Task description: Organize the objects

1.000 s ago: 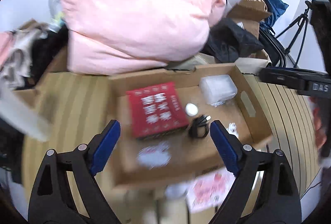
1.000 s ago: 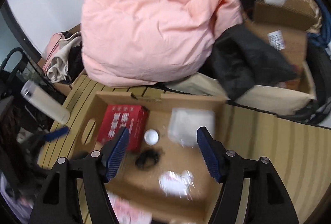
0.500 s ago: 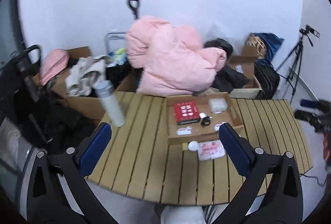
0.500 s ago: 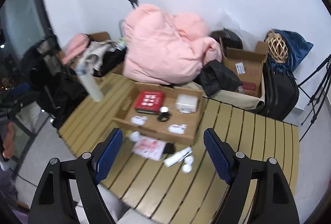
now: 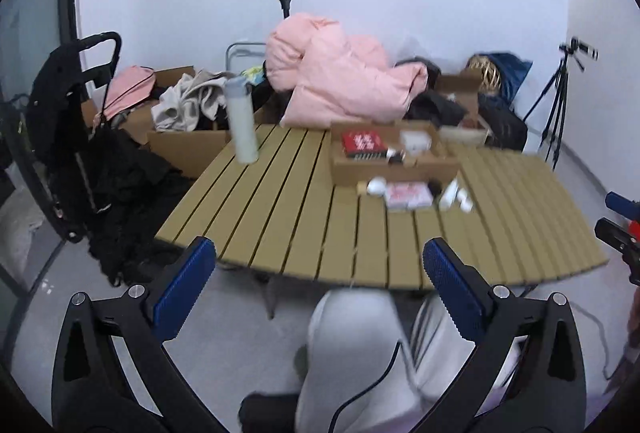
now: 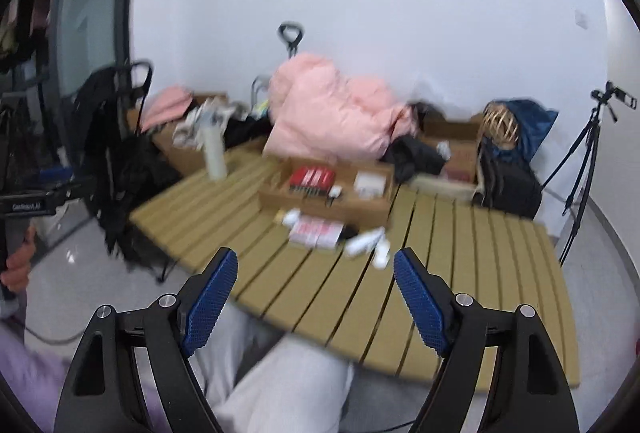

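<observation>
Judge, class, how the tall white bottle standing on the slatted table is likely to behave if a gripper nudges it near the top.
The white bottle is tall and narrow and stands upright near the slatted table's far left edge, so a high push would probably tip it. Its rounded body suggests it could then roll. Its smooth sides may slip between pads.

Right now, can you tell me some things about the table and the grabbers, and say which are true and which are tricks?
1. The red box lies inside the cardboard tray. True.
2. The left gripper is squeezing the white bottle. False: its jaws are open and empty, and the bottle stands far off on the slatted table.
3. The bottle stands upright. True.
4. The right gripper holds the pink packet. False: it is empty, and the packet lies on the table in front of the tray.
</observation>
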`<move>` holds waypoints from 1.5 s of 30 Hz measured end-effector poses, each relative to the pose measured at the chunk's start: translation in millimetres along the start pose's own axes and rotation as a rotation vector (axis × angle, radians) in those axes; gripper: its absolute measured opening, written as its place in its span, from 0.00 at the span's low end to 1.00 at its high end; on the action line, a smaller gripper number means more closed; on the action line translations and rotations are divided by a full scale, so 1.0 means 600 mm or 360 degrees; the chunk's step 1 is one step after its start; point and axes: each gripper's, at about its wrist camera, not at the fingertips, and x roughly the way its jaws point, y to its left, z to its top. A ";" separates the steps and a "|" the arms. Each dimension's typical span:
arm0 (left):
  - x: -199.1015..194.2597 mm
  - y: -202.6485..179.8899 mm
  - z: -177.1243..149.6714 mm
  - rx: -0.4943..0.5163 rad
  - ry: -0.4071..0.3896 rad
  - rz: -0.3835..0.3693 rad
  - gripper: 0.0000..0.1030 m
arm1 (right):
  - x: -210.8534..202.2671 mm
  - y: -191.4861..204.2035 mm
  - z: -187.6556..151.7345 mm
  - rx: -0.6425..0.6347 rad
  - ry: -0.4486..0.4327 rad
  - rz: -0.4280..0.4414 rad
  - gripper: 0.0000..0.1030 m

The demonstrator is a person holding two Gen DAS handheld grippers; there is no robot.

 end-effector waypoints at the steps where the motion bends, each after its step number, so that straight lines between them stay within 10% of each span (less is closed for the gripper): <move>1: -0.003 -0.004 -0.014 0.0012 0.0012 -0.0005 1.00 | -0.001 0.008 -0.015 0.0000 0.0032 0.0032 0.81; 21: 0.081 -0.028 -0.053 0.0049 0.0115 -0.0184 1.00 | 0.064 0.003 -0.085 0.0157 0.0166 0.0051 0.81; 29: 0.307 -0.089 0.010 0.0086 0.0087 -0.0441 0.88 | 0.217 -0.081 -0.084 0.0241 0.0232 -0.0047 0.81; 36: 0.550 -0.135 0.055 0.0004 0.0279 -0.0316 0.70 | 0.413 -0.174 -0.070 0.0293 0.0399 -0.0148 0.62; 45: 0.674 -0.171 0.056 0.0007 0.0383 -0.0349 0.62 | 0.557 -0.228 -0.068 0.0307 0.0513 -0.0190 0.60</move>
